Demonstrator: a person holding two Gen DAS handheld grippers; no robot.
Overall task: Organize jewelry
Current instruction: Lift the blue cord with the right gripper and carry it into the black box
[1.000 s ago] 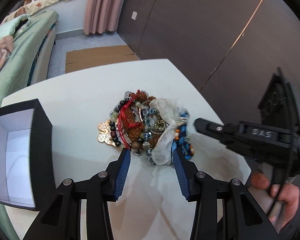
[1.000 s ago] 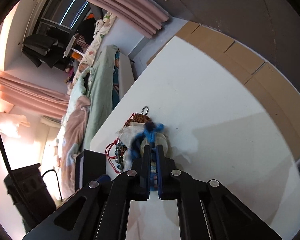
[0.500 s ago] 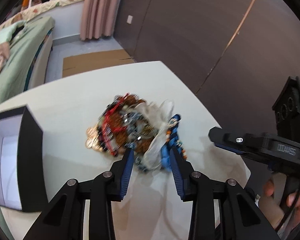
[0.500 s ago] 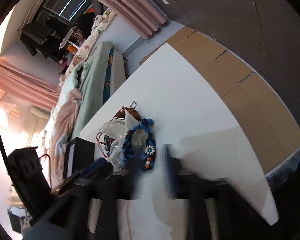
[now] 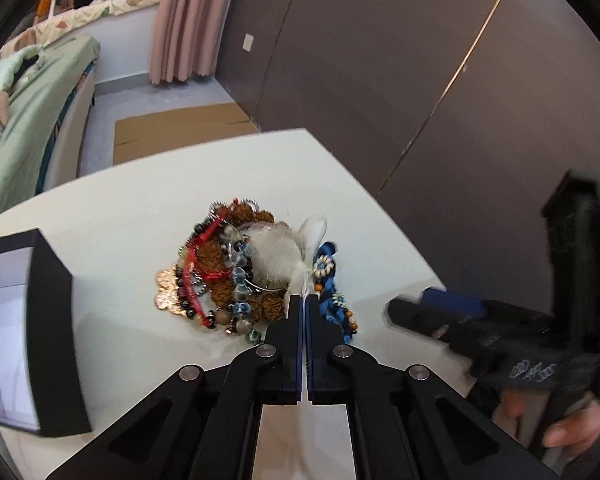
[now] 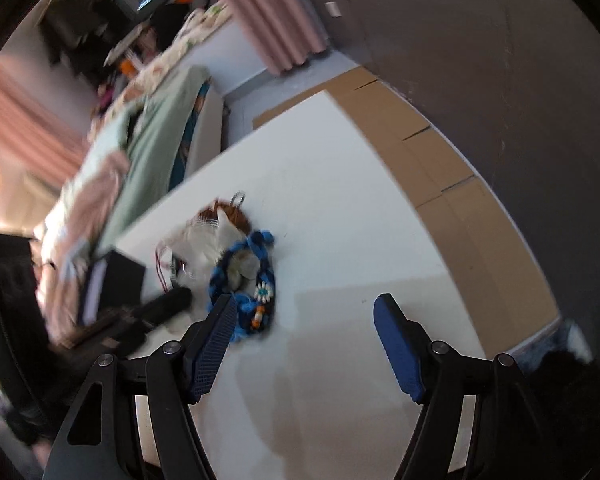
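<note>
the left gripper (image 5: 303, 298) is pointing steeply down at the jewelry pile (image 5: 252, 272) on the white table (image 5: 120, 220), its jaws pinching the white gauzy pouch (image 5: 278, 250). the right gripper (image 6: 306, 312) is angling down with jaws just opening wide, nothing between them, the blue braided bracelet (image 6: 256, 280) lying beside its left finger.
</note>
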